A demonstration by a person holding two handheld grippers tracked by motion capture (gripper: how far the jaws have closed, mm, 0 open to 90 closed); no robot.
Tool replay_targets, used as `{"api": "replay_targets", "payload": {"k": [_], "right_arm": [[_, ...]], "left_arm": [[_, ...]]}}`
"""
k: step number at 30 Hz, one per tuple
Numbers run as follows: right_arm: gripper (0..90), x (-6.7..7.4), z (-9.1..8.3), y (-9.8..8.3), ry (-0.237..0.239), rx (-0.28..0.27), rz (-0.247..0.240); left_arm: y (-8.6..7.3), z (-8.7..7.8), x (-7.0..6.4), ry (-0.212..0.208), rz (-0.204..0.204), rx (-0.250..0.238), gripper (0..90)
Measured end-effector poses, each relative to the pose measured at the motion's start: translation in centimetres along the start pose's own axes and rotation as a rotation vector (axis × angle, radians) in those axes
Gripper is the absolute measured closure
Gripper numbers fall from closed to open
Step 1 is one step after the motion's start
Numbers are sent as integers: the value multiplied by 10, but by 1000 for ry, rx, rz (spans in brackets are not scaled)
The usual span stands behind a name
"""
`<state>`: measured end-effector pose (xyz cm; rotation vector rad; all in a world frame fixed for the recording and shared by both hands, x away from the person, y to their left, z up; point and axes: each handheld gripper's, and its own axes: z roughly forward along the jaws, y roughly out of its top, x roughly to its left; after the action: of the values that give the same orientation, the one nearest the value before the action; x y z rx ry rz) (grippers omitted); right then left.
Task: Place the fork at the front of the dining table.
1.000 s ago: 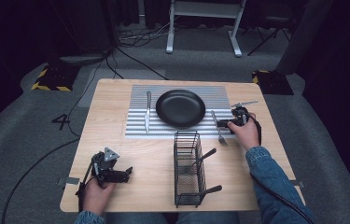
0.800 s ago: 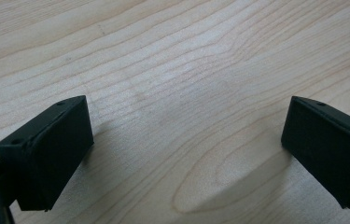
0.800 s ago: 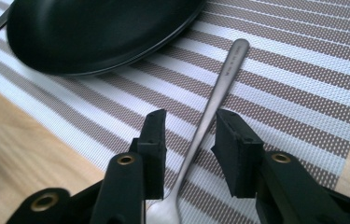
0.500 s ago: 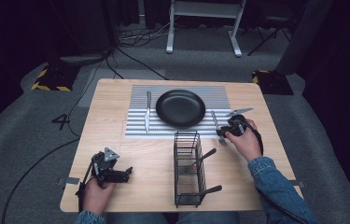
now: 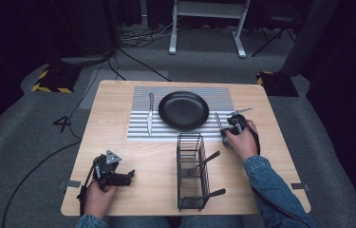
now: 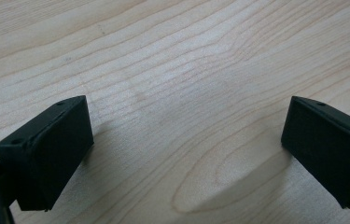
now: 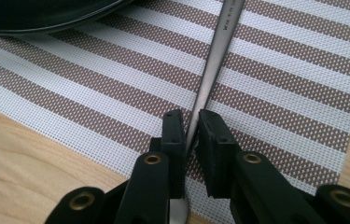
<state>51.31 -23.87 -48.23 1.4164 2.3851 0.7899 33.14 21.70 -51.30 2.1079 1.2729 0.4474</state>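
Observation:
A black plate (image 5: 183,110) sits on a striped placemat (image 5: 137,130) at the far middle of the wooden table (image 5: 118,99). A knife (image 5: 150,114) lies to the plate's left. To its right lies a metal utensil (image 5: 218,121), and my right gripper (image 5: 225,134) is down at its near end. In the right gripper view the jaws of that gripper (image 7: 190,130) are shut on the utensil's handle (image 7: 217,56), which lies flat on the placemat (image 7: 93,79) beside the plate (image 7: 46,11). My left gripper (image 5: 118,175) rests at the near left, open (image 6: 186,135) over bare wood.
A black wire basket (image 5: 190,171) stands at the near middle, with dark-handled utensils (image 5: 206,161) sticking out to the right. The table's right edge is close to the right hand. Cables and a stand's legs lie on the floor beyond.
My right gripper has moved left and toward the near side, down onto the utensil's handle. The left gripper has stayed put.

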Motion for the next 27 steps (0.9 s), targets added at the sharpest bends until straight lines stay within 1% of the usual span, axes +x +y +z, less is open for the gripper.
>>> {"api": "replay_targets", "payload": {"k": [1, 2, 3, 5, 9, 14, 15, 16, 17, 18, 19, 23, 27], "right_arm": [[825, 1, 0, 1, -15, 4, 21], [825, 1, 0, 1, -15, 4, 21], [833, 2, 1, 2, -26, 5, 29], [857, 2, 1, 4, -61, 5, 46], [858, -3, 3, 6, -54, -8, 76], [853, -3, 5, 6, -56, -11, 73], [818, -3, 6, 7, -56, -15, 57], [818, -3, 6, 7, -56, -15, 57], [809, -1, 7, 9, -64, -7, 35], [809, -1, 7, 9, -64, -7, 35], [835, 0, 8, 12, -80, -1, 16], [852, -1, 11, 16, -92, 4, 29], [853, -5, 14, 21, -95, -4, 64]], "left_arm": [[0, 0, 0, 0, 0, 0, 23], [0, 0, 0, 0, 0, 0, 23], [0, 0, 0, 0, 0, 0, 23], [0, 0, 0, 0, 0, 0, 23], [0, 0, 0, 0, 1, -1, 23], [0, 0, 0, 0, 0, 0, 23], [0, 0, 0, 0, 0, 0, 23], [0, 0, 0, 0, 0, 0, 23], [0, 0, 0, 1, 1, -1, 23], [0, 0, 0, 1, 1, -1, 23], [0, 0, 0, 0, 0, 0, 23], [0, 0, 0, 0, -1, 0, 23], [0, 0, 0, 0, 1, -1, 23]]}}
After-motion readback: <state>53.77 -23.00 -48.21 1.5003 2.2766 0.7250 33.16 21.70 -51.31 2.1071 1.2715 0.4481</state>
